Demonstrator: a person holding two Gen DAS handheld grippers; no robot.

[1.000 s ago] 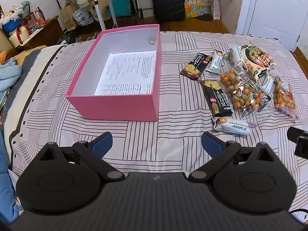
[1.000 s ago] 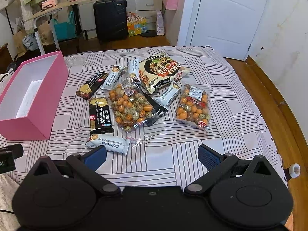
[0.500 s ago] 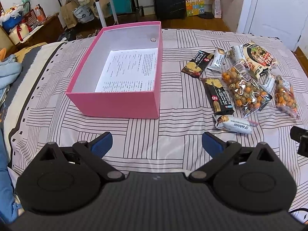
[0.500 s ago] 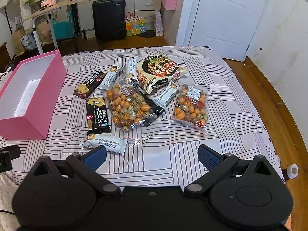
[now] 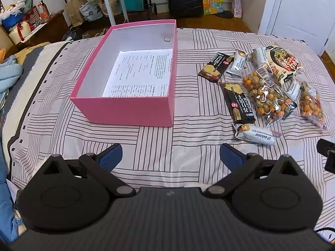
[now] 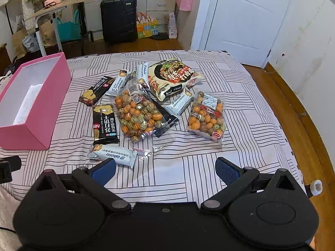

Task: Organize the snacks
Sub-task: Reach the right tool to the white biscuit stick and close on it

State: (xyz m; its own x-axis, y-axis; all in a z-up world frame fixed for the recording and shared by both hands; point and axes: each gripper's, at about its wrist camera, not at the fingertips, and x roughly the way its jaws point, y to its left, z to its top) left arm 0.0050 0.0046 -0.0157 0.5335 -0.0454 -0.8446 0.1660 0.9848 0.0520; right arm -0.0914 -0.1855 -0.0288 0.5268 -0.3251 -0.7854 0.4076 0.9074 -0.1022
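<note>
- While both tools hover low over the bed (image 6: 240, 96), the left tongs (image 5: 169, 155) and the right tongs (image 6: 165, 168) stand wide apart and carry nothing; judged from this, the task is at its opening step, with no snack yet lifted.
- Nearest the right tongs lies a pale wrapped bar (image 6: 114, 155), just beyond the left blue pad; it seems the likeliest first pick, calling for a short forward reach, a descent, and closure across its narrow width.
- Beyond it, the snacks lie clustered on the bed: four pale wrapped bars in all, two black biscuit packs (image 6: 105, 123), a third black wrapper partly hidden under the larger bag, two clear bags of coated nuts (image 6: 138, 115), and one large noodle packet (image 6: 172, 78).
- Farthest left stands one pink box (image 5: 134, 109), open and holding only a printed sheet (image 5: 142, 72); it is the probable destination, well apart from the snack cluster.
</note>
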